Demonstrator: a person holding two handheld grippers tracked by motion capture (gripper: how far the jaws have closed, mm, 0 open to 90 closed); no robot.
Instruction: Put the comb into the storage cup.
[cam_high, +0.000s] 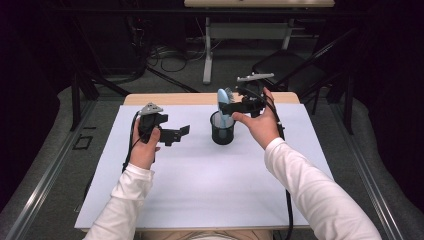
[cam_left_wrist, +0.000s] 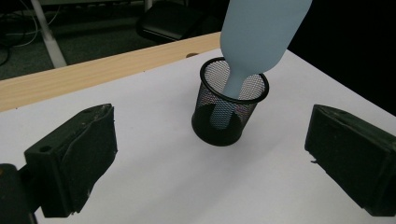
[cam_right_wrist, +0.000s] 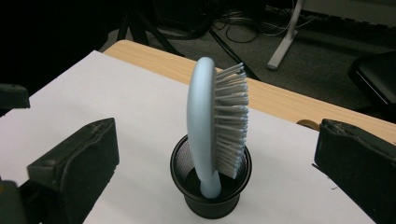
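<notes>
A light blue hairbrush (cam_high: 223, 105) (cam_left_wrist: 254, 35) (cam_right_wrist: 212, 126) stands handle-down in a black mesh cup (cam_high: 222, 131) (cam_left_wrist: 229, 109) (cam_right_wrist: 210, 186) on the white table cover (cam_high: 200, 175). Its bristles face right in the right gripper view. My right gripper (cam_high: 231, 106) is open just beside the brush head, with its jaws wide on either side and apart from the brush. My left gripper (cam_high: 181, 132) is open to the left of the cup, pointing at it with nothing between its jaws.
The wooden table edge (cam_high: 200, 98) runs behind the white cover. Beyond the table stand a black chair (cam_high: 287, 67) and a white desk leg (cam_high: 207, 50) with cables on the floor.
</notes>
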